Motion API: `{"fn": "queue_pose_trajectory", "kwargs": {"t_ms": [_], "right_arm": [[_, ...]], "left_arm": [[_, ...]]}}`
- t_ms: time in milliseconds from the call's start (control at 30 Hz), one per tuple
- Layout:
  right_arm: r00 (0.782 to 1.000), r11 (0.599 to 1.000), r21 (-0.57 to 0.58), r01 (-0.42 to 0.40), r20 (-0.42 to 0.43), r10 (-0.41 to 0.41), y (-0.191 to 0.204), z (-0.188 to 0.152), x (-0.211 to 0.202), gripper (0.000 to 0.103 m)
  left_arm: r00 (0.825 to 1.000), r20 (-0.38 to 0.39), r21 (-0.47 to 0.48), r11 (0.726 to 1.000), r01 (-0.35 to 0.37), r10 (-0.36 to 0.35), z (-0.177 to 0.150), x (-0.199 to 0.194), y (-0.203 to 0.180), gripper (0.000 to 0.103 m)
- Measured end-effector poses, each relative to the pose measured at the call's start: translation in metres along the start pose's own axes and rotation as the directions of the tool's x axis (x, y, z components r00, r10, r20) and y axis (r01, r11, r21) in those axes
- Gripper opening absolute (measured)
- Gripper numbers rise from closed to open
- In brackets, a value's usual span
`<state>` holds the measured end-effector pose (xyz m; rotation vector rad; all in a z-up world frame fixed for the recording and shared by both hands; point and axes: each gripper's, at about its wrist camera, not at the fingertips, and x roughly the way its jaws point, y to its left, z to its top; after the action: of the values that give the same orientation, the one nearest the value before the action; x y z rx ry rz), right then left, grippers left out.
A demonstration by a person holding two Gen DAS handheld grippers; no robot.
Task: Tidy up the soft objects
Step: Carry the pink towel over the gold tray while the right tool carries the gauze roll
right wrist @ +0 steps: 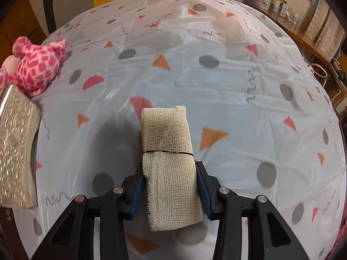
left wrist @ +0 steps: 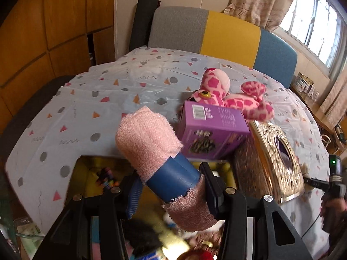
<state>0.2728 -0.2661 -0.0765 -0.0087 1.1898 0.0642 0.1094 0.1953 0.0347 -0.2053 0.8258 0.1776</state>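
Observation:
My left gripper (left wrist: 172, 189) is shut on a rolled pink towel (left wrist: 149, 140) with a blue band, held above a yellow bin (left wrist: 82, 171) that holds soft toys and crayons. A pink spotted plush toy (left wrist: 234, 97) lies on the table behind a purple box (left wrist: 212, 130). My right gripper (right wrist: 171, 186) is shut on a rolled beige gauze cloth (right wrist: 169, 156) tied with a black band, held just over the patterned tablecloth (right wrist: 216, 82). The plush also shows in the right wrist view (right wrist: 36, 67) at the far left.
A gold ornate tissue box (left wrist: 275, 162) stands right of the purple box; it also shows in the right wrist view (right wrist: 15, 147) at the left edge. A grey, yellow and blue chair back (left wrist: 216, 34) stands behind the table. A shelf with boxes (right wrist: 277, 4) runs along the right wall.

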Motion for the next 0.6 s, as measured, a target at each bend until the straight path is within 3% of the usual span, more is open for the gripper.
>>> {"fn": "queue_pose_trajectory", "kwargs": {"t_ms": [300, 600], "right_arm": [[0.999, 0.999, 0.042, 0.031, 0.037, -0.033, 0.009, -0.032, -0.013, 0.044], [0.997, 0.997, 0.058, 0.049, 0.049, -0.052, 0.022, -0.053, -0.019, 0.045]], "left_arm": [[0.995, 0.097, 0.061, 0.997, -0.042, 0.036, -0.038, -0.049, 0.009, 0.052], [0.993, 0.108, 0.026, 0.998, -0.051, 0.048, -0.081, -0.067, 0.033, 0.052]]}}
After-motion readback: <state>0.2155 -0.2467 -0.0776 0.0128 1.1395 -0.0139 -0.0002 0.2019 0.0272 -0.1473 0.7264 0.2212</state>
